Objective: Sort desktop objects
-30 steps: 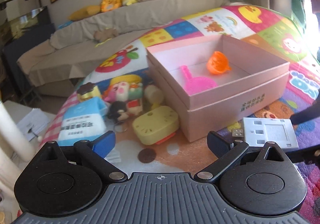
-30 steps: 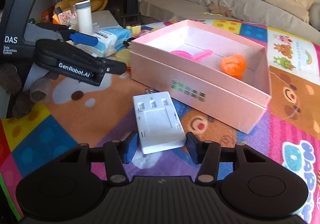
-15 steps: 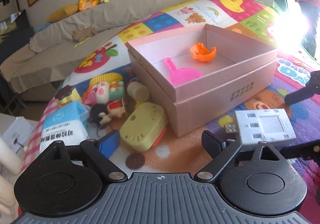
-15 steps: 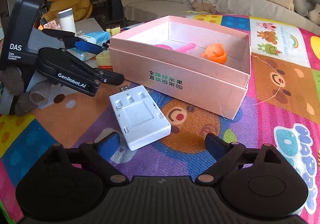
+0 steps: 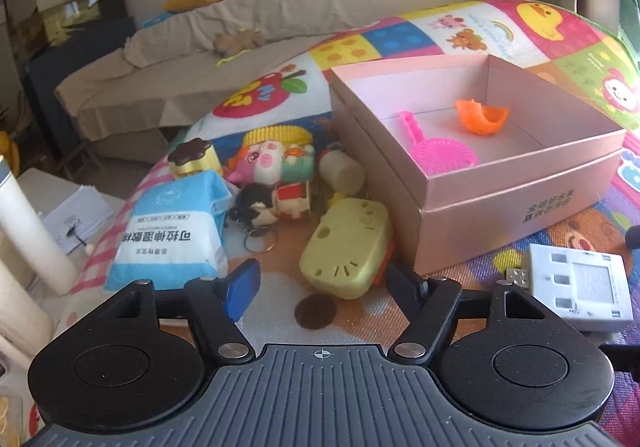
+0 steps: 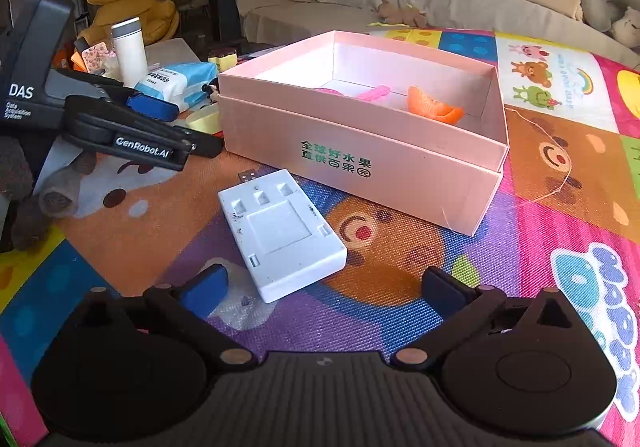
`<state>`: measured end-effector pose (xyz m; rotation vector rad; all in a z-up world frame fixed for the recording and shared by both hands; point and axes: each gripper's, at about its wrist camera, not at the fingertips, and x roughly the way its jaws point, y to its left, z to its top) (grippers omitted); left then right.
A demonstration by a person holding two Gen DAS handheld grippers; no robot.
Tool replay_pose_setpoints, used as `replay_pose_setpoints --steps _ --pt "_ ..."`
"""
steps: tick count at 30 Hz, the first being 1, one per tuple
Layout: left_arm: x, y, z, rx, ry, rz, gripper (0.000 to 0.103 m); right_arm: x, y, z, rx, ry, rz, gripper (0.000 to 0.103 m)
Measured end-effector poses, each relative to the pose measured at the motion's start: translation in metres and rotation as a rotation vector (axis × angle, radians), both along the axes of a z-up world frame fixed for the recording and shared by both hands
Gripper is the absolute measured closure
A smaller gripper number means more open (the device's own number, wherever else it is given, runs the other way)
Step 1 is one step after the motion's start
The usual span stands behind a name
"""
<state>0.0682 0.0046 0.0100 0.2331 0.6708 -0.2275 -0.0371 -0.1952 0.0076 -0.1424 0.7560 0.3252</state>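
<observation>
A big pink cardboard box (image 6: 360, 163) with smooth, flat walls sits open on a bumpy, colourful play mat (image 6: 540, 247). Inside it lie a pink plastic scoop (image 5: 436, 155) with a round, dotted bowl and an orange plastic piece (image 5: 480, 115) shaped like a curved shell.

A flat white plastic charger (image 6: 280, 235), shaped like a block with a small metal plug at its far end, lies on the mat near the box. The right gripper (image 6: 324, 287) has just been opening, and its fingers now stand wide apart. The near end of the charger lies between the fingertips, closer to the left one, and no pad touches it.

The left gripper (image 5: 320, 279) has just been closing, but its fingers are not pressing on anything. A soft-looking yellow cheese toy (image 5: 344, 247) with holes lies on the mat just past its tips, close to the left wall of the box. Farther left are a crinkly blue and white pack of wipes (image 5: 176, 223), a round pig toy (image 5: 268, 163) and a metal key ring (image 5: 260, 239).
</observation>
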Motion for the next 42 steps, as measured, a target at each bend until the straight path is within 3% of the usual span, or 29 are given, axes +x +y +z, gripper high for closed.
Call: replay_pose_setpoints --steps 11,18,23,25,27,30,32,33,34,36,42 --pt "0.002 0.026 0.001 0.014 -0.012 0.208 0.032 0.000 0.001 0.000 0.000 0.000 0.000 0.000" --pt "-0.004 0.036 0.003 -0.033 0.030 0.274 0.011 0.000 0.001 0.000 -0.001 0.000 0.000 0.000" --pt "-0.042 0.044 0.020 -0.100 0.012 0.256 0.005 0.003 0.003 0.003 -0.012 0.029 -0.016 0.000" --pt "-0.063 0.052 0.029 -0.098 -0.021 0.264 0.002 0.006 0.006 0.016 0.003 0.058 -0.008 0.000" --pt "-0.077 0.064 0.033 -0.067 -0.048 0.304 0.001 0.004 0.012 0.041 0.044 0.003 0.039 0.000" --pt "-0.083 0.088 0.032 -0.015 -0.052 0.409 0.000 0.011 0.040 0.084 0.042 -0.074 0.128 0.000" --pt "-0.082 0.107 0.029 -0.023 -0.035 0.467 0.000 0.026 0.072 0.099 0.018 -0.084 0.190 0.001" --pt "-0.083 0.118 0.028 -0.034 -0.025 0.494 0.000 0.034 0.090 0.102 -0.009 -0.094 0.219 0.010" --pt "-0.083 0.127 0.026 -0.045 -0.019 0.516 0.000 0.042 0.107 0.102 -0.039 -0.094 0.244 0.025" --pt "-0.086 0.140 0.025 -0.065 -0.017 0.535 0.000 0.064 0.147 0.095 -0.107 -0.068 0.290 0.036" --pt "-0.098 0.164 0.016 -0.107 -0.014 0.552 0.000 0.128 0.213 0.051 -0.307 -0.012 0.259 0.038"
